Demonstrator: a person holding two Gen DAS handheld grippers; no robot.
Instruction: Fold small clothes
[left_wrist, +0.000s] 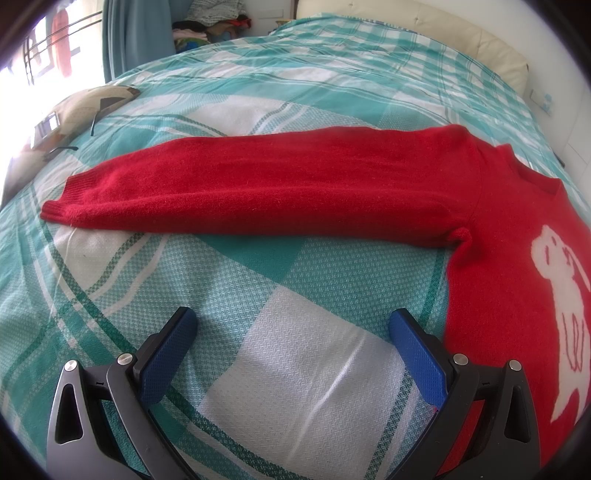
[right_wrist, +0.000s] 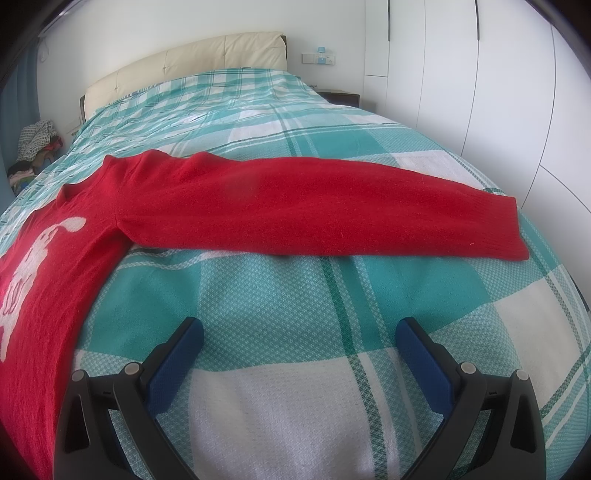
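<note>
Red fuzzy knit sweater with a white animal motif lies flat on the teal-and-white checked bed, sleeves outstretched. We hold our left gripper and right gripper above it, jaws apart and empty. We should pinch each cuff and fold inward evenly.

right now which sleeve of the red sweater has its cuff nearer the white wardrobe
The sleeve seen from the right gripper: its cuff ends near the bed edge beside the white wardrobe. The other sleeve points its cuff toward the window side.
</note>
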